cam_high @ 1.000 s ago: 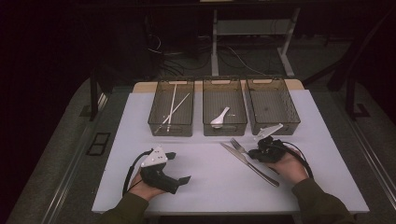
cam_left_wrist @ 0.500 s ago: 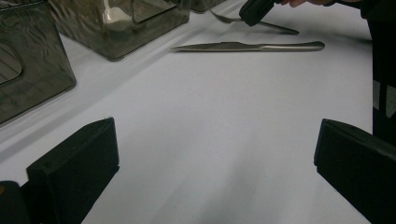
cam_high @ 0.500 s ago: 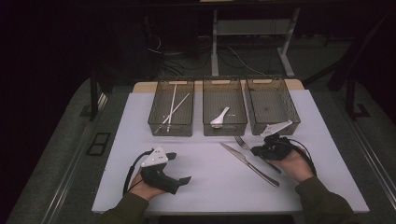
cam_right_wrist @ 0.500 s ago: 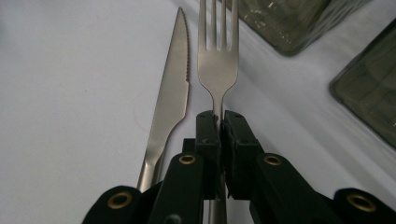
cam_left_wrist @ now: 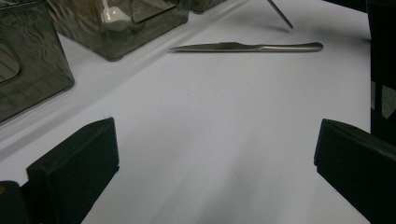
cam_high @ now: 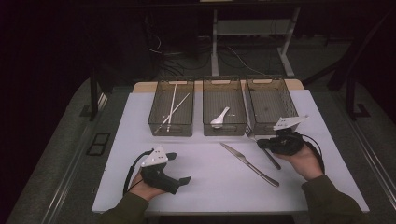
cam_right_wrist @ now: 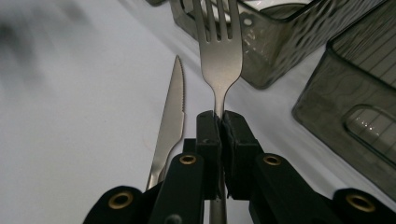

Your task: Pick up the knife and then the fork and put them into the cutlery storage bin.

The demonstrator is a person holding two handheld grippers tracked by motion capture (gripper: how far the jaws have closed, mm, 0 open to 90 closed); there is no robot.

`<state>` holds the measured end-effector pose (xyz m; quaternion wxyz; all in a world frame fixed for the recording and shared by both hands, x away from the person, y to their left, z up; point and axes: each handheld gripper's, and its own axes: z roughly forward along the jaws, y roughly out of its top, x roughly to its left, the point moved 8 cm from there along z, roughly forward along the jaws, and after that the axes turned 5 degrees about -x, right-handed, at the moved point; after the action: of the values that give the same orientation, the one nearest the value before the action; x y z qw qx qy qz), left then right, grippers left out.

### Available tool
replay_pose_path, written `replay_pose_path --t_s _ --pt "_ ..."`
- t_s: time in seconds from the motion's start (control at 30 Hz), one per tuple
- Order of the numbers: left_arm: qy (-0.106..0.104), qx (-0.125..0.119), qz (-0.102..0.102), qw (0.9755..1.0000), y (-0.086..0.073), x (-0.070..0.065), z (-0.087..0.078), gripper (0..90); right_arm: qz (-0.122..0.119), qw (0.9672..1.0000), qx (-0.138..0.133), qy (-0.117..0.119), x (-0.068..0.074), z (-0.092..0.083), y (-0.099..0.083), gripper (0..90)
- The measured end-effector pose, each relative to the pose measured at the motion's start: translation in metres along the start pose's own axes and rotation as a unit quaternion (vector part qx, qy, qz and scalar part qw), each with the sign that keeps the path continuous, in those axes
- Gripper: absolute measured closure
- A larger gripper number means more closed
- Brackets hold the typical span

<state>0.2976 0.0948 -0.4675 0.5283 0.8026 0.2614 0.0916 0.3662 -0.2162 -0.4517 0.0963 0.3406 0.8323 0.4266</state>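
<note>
Near left, the left gripper [cam_high: 180,179] rests with jaws wide apart, empty. Right of the table knife [cam_high: 250,164], the right gripper [cam_right_wrist: 219,122] pinches the fork [cam_right_wrist: 219,51] at its thin neck; stiff, light, slippery steel, just short of the right bin [cam_high: 271,100].

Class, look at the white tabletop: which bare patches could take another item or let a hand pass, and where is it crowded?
Free: the white tabletop between the left gripper and the steel table knife, and the strip left of the three smoked-plastic bins. Crowded: the right front, where the right gripper holds a steel fork beside the knife and the right-hand bin.
</note>
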Motion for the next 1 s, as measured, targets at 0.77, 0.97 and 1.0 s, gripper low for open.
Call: replay_pose_path --t_s 0.77,0.97,1.0 --pt "-0.003 -0.004 -0.003 1.0000 0.001 0.000 0.001 0.0 0.014 0.9958 -0.051 -0.075 -0.060 -0.043 0.063 85.5" --pt "-0.005 -0.005 -0.001 1.0000 0.001 0.000 0.001 0.0 0.027 0.9929 -0.055 -0.102 -0.091 -0.042 0.086 85.5" --pt "-0.006 -0.005 -0.002 1.0000 0.001 0.000 0.001 0.0 0.031 0.9925 -0.056 -0.104 -0.096 -0.041 0.089 85.5"
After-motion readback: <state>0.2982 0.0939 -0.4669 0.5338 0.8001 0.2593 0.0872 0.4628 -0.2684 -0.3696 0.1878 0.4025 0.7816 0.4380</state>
